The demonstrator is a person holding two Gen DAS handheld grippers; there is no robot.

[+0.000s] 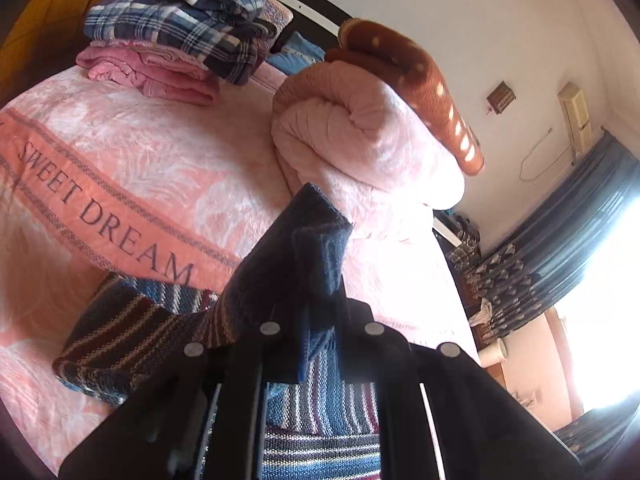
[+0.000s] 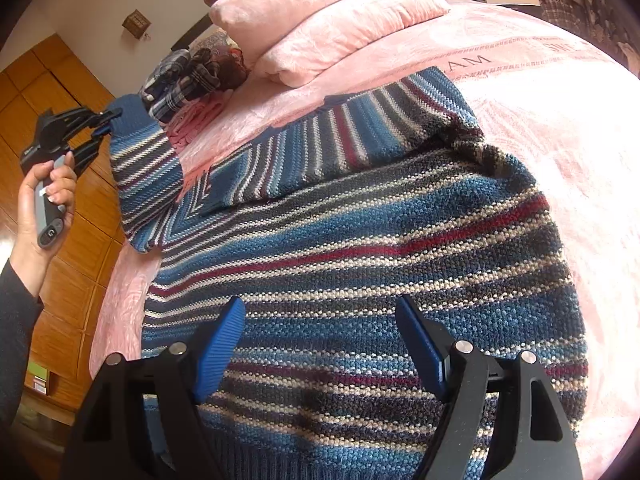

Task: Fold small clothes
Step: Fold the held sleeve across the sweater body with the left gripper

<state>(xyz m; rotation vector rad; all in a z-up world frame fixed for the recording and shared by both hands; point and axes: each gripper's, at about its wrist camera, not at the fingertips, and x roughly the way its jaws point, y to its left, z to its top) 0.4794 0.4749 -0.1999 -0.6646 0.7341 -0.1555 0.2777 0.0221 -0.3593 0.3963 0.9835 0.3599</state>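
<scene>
Left gripper [image 2: 105, 123]: held in a person's hand [image 2: 48, 200], clenched on one sleeve [image 2: 140, 176] of the blue, white and maroon striped knitted sweater [image 2: 360, 260], lifting it clear of the pink "SWEET DREAM" bedspread [image 1: 132, 168]. Sweater body: lay flat on the bed. Right gripper [image 2: 320, 340]: released, blue-padded fingers [image 2: 222, 344] spread apart just above the sweater's lower part. Folded plaid clothes [image 1: 180, 24]: stacked near the headboard.

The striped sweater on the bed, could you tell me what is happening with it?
A person is folding the striped knit sweater on the pink bedspread. The left gripper is shut on a sleeve, lifted off the bed. The right gripper hovers open over the sweater's body, holding nothing. One sleeve already lies across the chest.
</scene>
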